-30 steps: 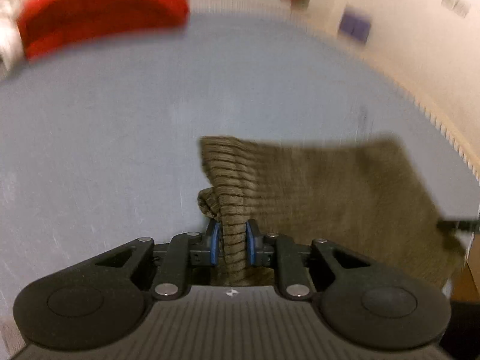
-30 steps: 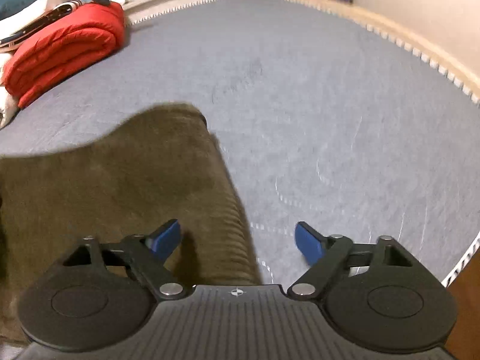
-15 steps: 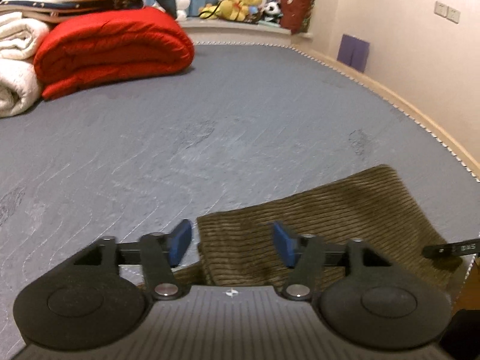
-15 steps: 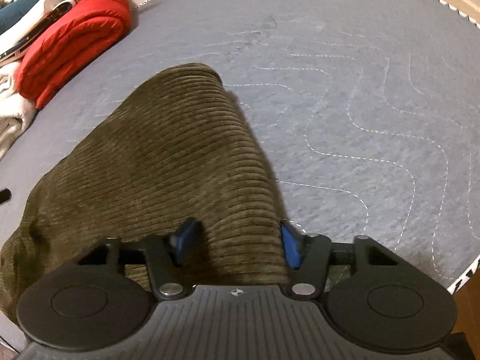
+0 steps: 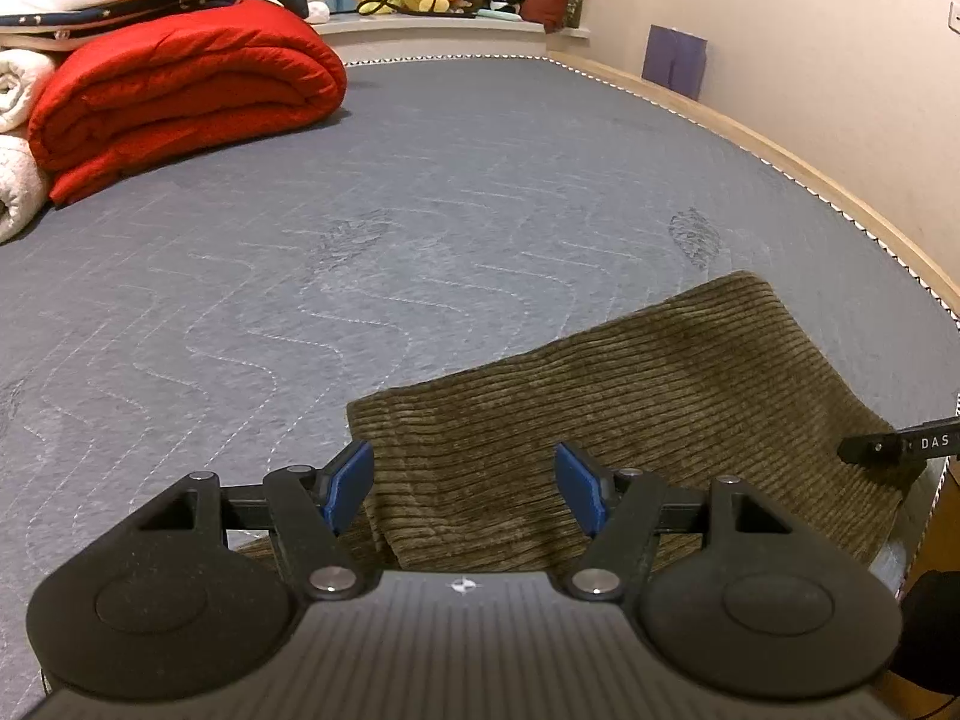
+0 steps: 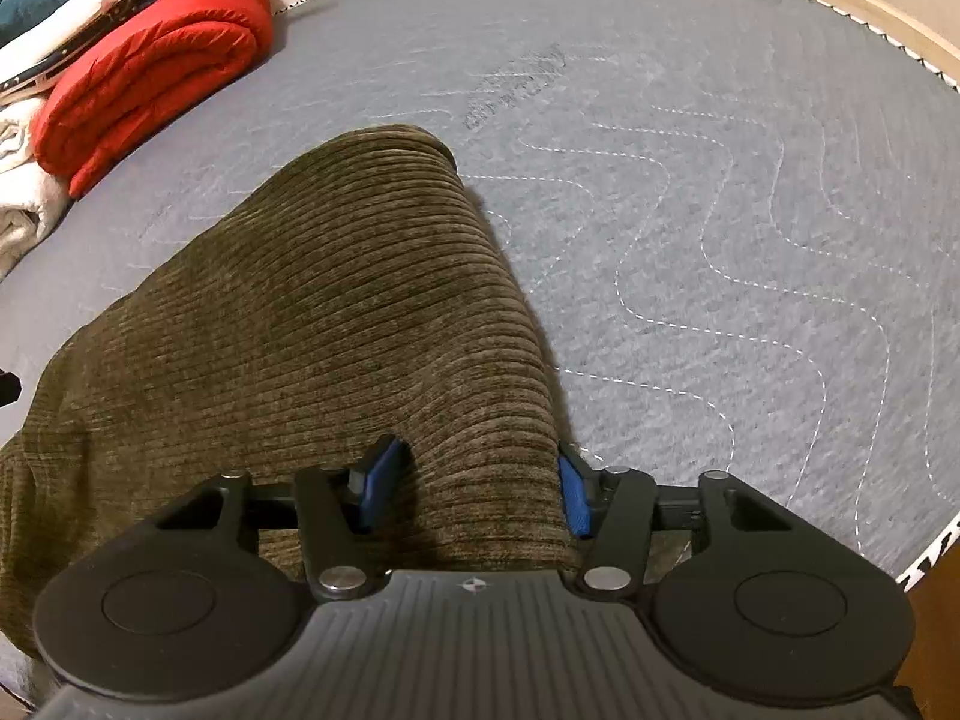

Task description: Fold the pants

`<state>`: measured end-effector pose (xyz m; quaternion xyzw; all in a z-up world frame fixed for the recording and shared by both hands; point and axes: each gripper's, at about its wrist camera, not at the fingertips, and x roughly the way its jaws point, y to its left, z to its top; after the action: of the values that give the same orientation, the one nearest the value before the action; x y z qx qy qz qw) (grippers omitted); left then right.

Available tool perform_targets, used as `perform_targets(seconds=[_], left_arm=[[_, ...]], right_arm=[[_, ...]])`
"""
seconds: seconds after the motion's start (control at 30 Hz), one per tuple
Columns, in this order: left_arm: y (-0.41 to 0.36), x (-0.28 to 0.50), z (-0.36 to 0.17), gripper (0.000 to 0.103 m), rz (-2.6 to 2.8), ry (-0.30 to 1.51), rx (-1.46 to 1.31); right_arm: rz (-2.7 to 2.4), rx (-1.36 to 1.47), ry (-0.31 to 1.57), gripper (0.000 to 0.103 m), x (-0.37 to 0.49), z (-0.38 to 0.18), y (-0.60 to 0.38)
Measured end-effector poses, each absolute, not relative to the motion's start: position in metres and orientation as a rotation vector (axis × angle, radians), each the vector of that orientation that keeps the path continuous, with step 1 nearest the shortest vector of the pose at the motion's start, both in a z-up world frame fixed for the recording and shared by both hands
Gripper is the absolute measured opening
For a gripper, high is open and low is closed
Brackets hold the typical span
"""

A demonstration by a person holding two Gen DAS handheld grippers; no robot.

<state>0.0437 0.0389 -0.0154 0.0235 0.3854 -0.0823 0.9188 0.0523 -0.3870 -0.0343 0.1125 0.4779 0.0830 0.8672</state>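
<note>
Dim warm indoor light, sharp focus, soft shadows, strong fisheye curvature.

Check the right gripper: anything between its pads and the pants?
Nothing visible. The right gripper has just been closing and straddles a raised fold at the near edge of the olive corduroy pants, pads against the cloth on both sides. The grey mattress beside it is bare.

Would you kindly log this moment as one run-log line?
left tongs: opened, above pants | right tongs: closing around pants' folded edge | pants: folded, on mattress
</note>
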Motion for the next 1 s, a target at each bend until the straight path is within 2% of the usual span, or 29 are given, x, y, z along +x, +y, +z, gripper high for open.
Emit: perform_targets(seconds=[0.07, 0.27, 0.33, 0.4, 0.53, 0.6, 0.73, 0.77, 0.8, 0.83, 0.9, 1.0], left_arm=[[0.037, 0.043, -0.015, 0.072, -0.172, 0.791, 0.048], [0.034, 0.040, -0.009, 0.072, -0.187, 0.772, 0.025], [0.034, 0.038, -0.003, 0.073, -0.220, 0.761, -0.019], [0.037, 0.036, 0.005, 0.081, -0.280, 0.751, -0.124], [0.039, 0.032, 0.021, 0.088, -0.461, 0.743, -0.349], [0.033, 0.032, 0.022, 0.100, -0.539, 0.753, -0.397], [0.011, 0.033, 0.013, 0.101, -0.531, 0.807, -0.328], [0.009, 0.034, 0.008, 0.097, -0.488, 0.822, -0.299], [0.010, 0.037, 0.004, 0.078, -0.446, 0.840, -0.287], [0.013, 0.040, 0.000, 0.065, -0.397, 0.863, -0.280], [0.024, 0.045, -0.007, 0.025, -0.343, 0.915, -0.290], [0.038, 0.041, -0.009, 0.020, -0.271, 0.904, -0.262]], right_arm=[[0.175, 0.215, 0.980, 0.040, 0.049, -0.027, -0.383], [0.208, 0.028, 0.819, 0.028, 0.024, 0.009, -0.350], [0.240, -0.071, 0.725, 0.026, 0.007, 0.024, -0.330], [0.293, -0.182, 0.616, 0.025, -0.014, 0.035, -0.305], [0.455, -0.373, 0.428, 0.025, -0.064, 0.041, -0.251], [0.531, -0.469, 0.350, 0.024, -0.087, 0.037, -0.228], [0.623, -0.612, 0.239, 0.024, -0.117, 0.027, -0.197], [0.636, -0.621, 0.231, 0.023, -0.120, 0.025, -0.194], [0.649, -0.627, 0.226, 0.023, -0.122, 0.025, -0.191], [0.662, -0.633, 0.223, 0.023, -0.122, 0.026, -0.186], [0.695, -0.633, 0.229, 0.022, -0.125, 0.026, -0.181], [0.777, -0.556, 0.215, 0.022, -0.122, 0.038, -0.181]])
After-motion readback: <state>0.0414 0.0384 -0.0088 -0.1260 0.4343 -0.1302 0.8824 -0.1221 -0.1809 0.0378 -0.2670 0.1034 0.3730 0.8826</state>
